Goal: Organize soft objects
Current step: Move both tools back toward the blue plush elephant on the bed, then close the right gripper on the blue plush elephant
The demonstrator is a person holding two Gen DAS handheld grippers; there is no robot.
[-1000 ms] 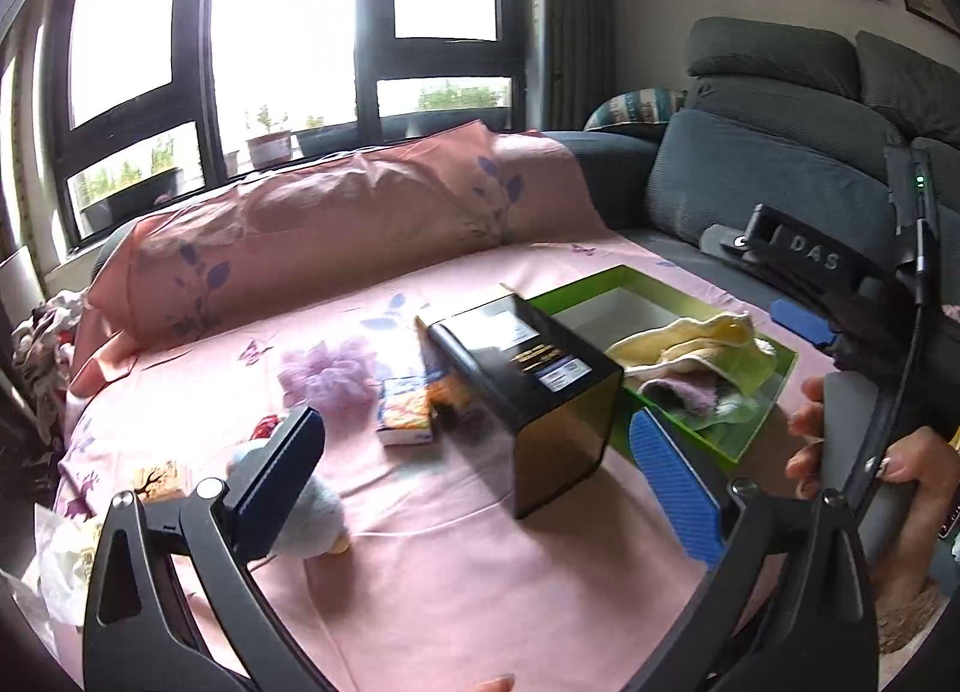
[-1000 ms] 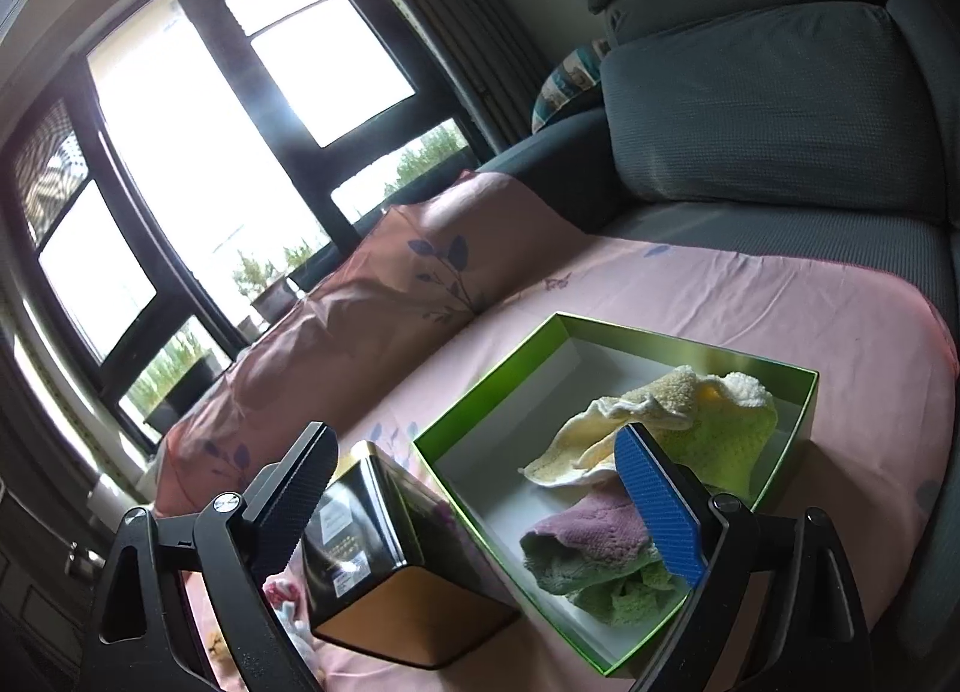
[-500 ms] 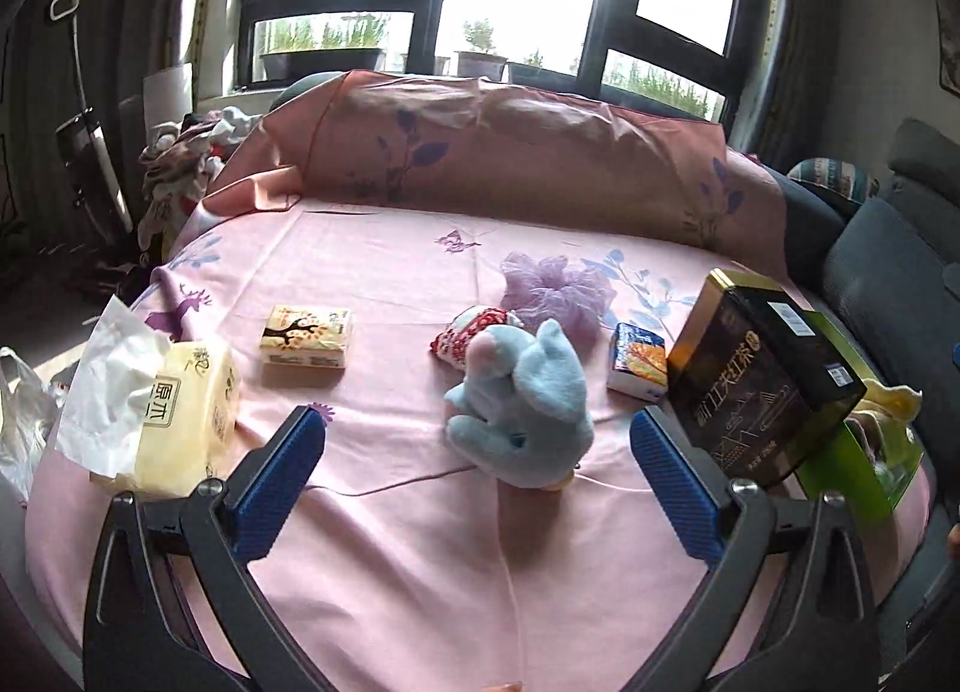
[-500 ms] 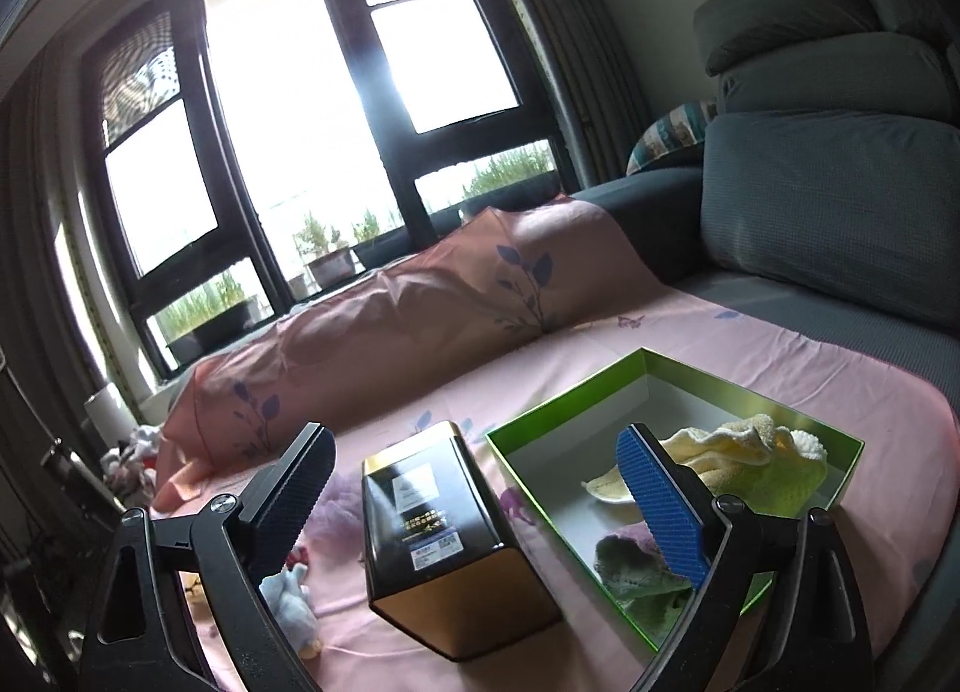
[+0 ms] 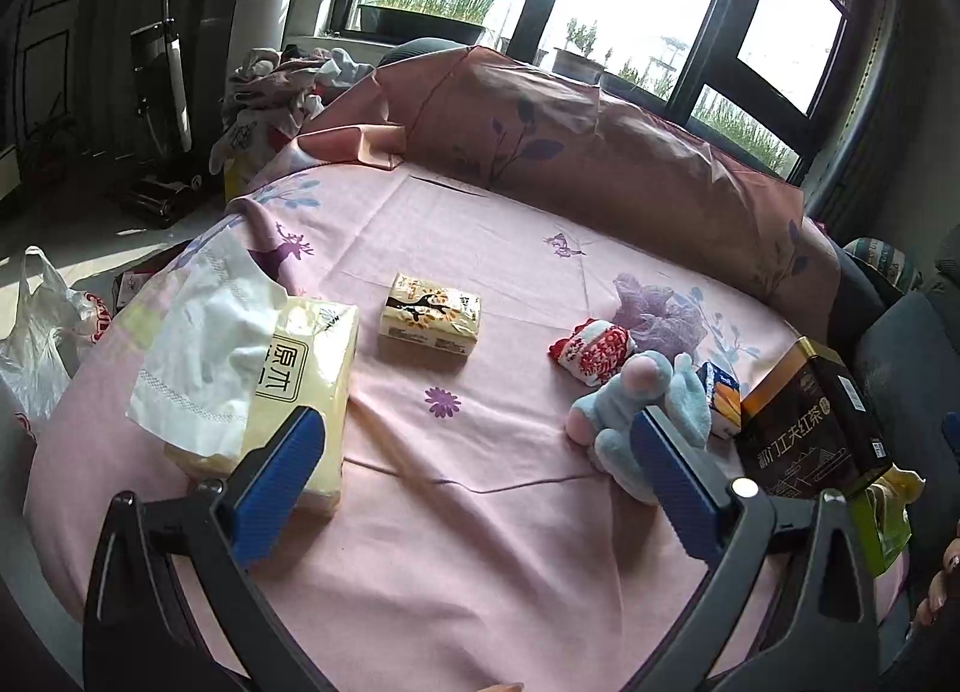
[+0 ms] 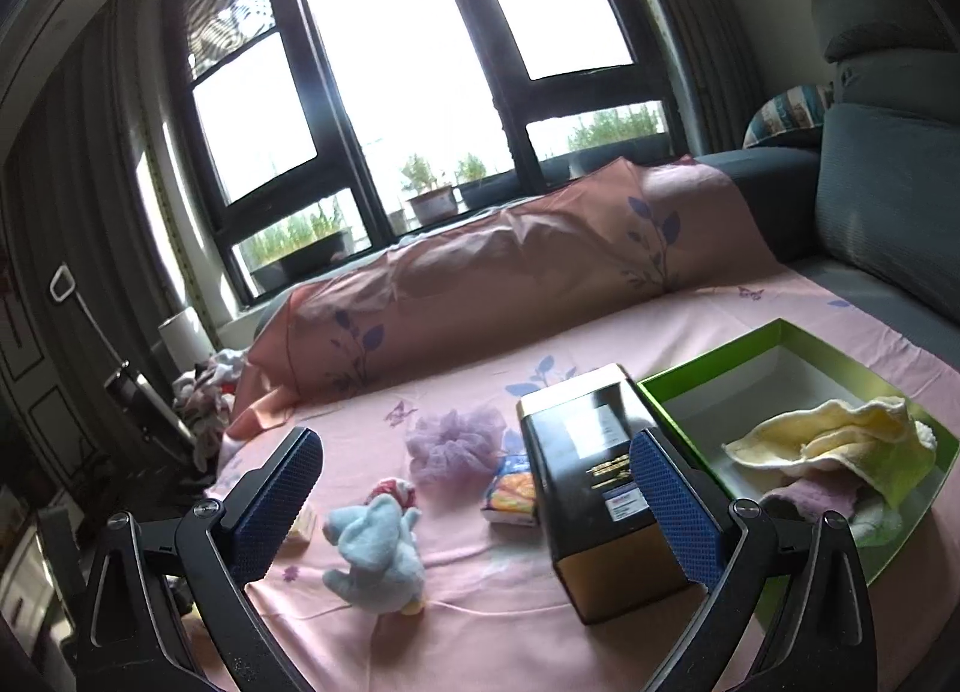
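A light blue plush toy [image 5: 636,422] lies on the pink sheet [image 5: 480,542], just beyond my left gripper's right finger; it also shows in the right wrist view [image 6: 378,554]. A red-white soft pouch [image 5: 594,353] and a purple mesh puff [image 5: 660,314] lie behind it; the puff also shows in the right wrist view [image 6: 456,446]. A green box [image 6: 720,362] at the right holds yellow and purple cloths [image 6: 834,446]. My left gripper [image 5: 480,476] is open and empty. My right gripper [image 6: 474,506] is open and empty above the sheet.
A black tea tin [image 6: 594,482] stands between the toy and the green box. A big tissue pack [image 5: 282,380] and a small tissue pack [image 5: 429,320] lie left. A small orange-blue packet [image 6: 510,491] sits by the tin. A pink-covered bolster [image 5: 600,152] lines the back.
Both views have swung left, away from the green box toward the plush toy and tissue packs. Both grippers stay open and empty.
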